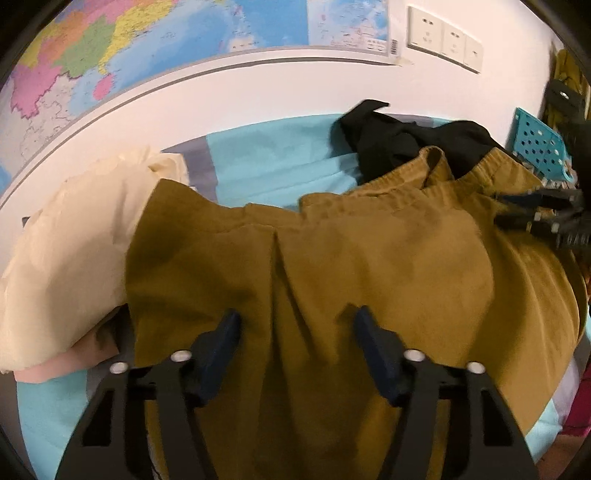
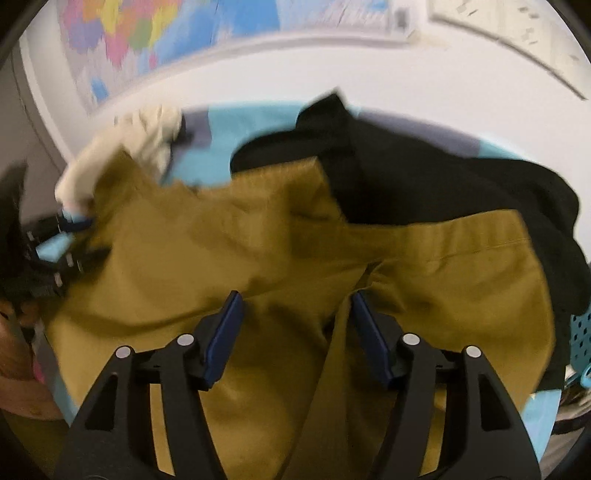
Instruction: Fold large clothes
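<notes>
both tools gape over mustard trousers, waistband toward the wall, legs nearer.

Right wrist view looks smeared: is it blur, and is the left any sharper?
Right wrist view: motion blur smears the map and brown trousers. Left wrist view: sharper, trousers' waistband crisp; fisheye bends the wall in both.

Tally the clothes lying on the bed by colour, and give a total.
Mustard-brown: 1, the trousers
Black: 1, the black garment
Cream: 1, the cream garment
Pink: 1, the pink cloth showing under the cream one
Total: 4
</notes>
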`<action>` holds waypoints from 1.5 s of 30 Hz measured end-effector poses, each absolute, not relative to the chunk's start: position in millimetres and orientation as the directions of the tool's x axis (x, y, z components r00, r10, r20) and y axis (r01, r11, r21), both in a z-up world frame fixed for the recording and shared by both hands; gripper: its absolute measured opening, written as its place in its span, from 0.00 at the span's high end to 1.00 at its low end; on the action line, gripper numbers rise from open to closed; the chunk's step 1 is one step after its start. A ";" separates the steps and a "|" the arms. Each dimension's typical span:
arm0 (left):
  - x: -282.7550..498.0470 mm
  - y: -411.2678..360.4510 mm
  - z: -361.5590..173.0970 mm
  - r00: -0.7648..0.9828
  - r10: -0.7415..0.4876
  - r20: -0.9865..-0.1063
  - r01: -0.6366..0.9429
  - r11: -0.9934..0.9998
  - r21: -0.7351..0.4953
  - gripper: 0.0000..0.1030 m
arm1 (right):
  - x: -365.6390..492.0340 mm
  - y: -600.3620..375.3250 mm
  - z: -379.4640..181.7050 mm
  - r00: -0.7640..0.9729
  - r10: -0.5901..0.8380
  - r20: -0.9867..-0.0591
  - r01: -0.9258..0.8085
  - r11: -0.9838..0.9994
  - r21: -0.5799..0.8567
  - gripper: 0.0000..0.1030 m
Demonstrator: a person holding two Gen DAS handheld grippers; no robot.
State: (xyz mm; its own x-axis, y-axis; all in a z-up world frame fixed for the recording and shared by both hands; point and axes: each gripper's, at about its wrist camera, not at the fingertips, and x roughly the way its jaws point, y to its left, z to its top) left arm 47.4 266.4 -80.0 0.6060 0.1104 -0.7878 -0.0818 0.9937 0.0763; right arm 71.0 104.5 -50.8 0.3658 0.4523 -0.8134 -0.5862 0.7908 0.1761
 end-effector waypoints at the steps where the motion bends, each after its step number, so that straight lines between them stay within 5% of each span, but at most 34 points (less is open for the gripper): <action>1: 48.2 268.4 -79.3 0.609 0.111 -0.786 -0.087 0.994 0.072 0.50 | 71.2 107.1 -54.2 0.352 0.443 -0.824 -0.596 0.785 0.167 0.62; 2: 48.7 269.3 -78.9 0.612 0.112 -0.783 -0.091 0.993 0.071 0.56 | 71.0 107.2 -55.8 0.352 0.442 -0.825 -0.597 0.785 0.166 0.75; 4: 50.2 270.7 -77.0 0.620 0.103 -0.777 -0.091 0.994 0.059 0.66 | 67.5 105.1 -53.2 0.360 0.457 -0.813 -0.609 0.775 0.166 0.83; 6: 51.3 272.4 -73.7 0.627 0.108 -0.771 -0.104 0.993 0.055 0.92 | 64.0 98.5 -42.7 0.392 0.488 -0.780 -0.603 0.777 0.182 0.87; 10: 50.2 295.0 -58.6 0.654 0.108 -0.749 -0.173 0.985 -0.009 0.97 | 51.2 87.8 -3.0 0.528 0.556 -0.643 -0.605 0.777 0.175 0.90; 13: 47.2 304.5 -56.5 0.653 0.092 -0.752 -0.187 0.981 -0.043 0.93 | 58.5 100.5 -6.7 0.532 0.523 -0.666 -0.607 0.784 0.131 0.95; 18: 37.1 296.3 -61.5 0.651 0.051 -0.757 -0.133 0.990 -0.047 0.53 | 77.9 110.7 -48.6 0.417 0.459 -0.784 -0.595 0.790 0.147 0.91; 20: 33.2 289.3 -64.0 0.651 0.044 -0.758 -0.107 0.994 -0.035 0.45 | 76.1 104.0 -43.3 0.432 0.469 -0.771 -0.583 0.797 0.158 0.81; 22: 29.2 280.0 -67.9 0.643 0.035 -0.765 -0.075 0.997 -0.018 0.37 | 69.1 86.7 -28.3 0.473 0.495 -0.729 -0.557 0.809 0.187 0.56; 23: 28.6 277.0 -69.8 0.639 0.041 -0.768 -0.071 0.997 -0.005 0.33 | 62.4 76.6 -20.5 0.487 0.513 -0.707 -0.557 0.806 0.202 0.55; 29: 30.4 271.4 -79.9 0.634 0.076 -0.769 -0.064 0.997 0.046 0.31 | 23.4 33.5 -13.9 0.477 0.546 -0.689 -0.563 0.791 0.238 0.56; 32: 33.7 276.2 -83.6 0.634 0.083 -0.769 -0.076 0.996 0.044 0.30 | 17.0 26.5 -48.6 0.468 0.409 -0.783 -0.528 0.840 0.123 0.76; 35: 34.6 281.4 -86.3 0.635 0.082 -0.768 -0.094 0.995 0.029 0.28 | 16.7 21.2 -60.2 0.482 0.415 -0.772 -0.520 0.844 0.129 0.77; 39: 31.1 287.5 -85.1 0.634 0.089 -0.768 -0.128 0.992 0.010 0.28 | 4.8 18.0 -45.2 0.533 0.406 -0.742 -0.481 0.867 0.128 0.73; 45: 20.2 290.2 -85.2 0.642 0.092 -0.761 -0.132 0.991 0.009 0.24 | -34.5 -37.1 -25.1 0.617 0.446 -0.648 -0.417 0.884 0.212 0.46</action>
State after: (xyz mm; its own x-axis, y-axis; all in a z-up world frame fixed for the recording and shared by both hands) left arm 20.2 290.2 -85.2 0.6416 0.0920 -0.7615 -0.1315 0.9913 0.0089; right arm -34.5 -37.1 -25.1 0.6169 0.4463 -0.6483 -0.4169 0.8839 0.2119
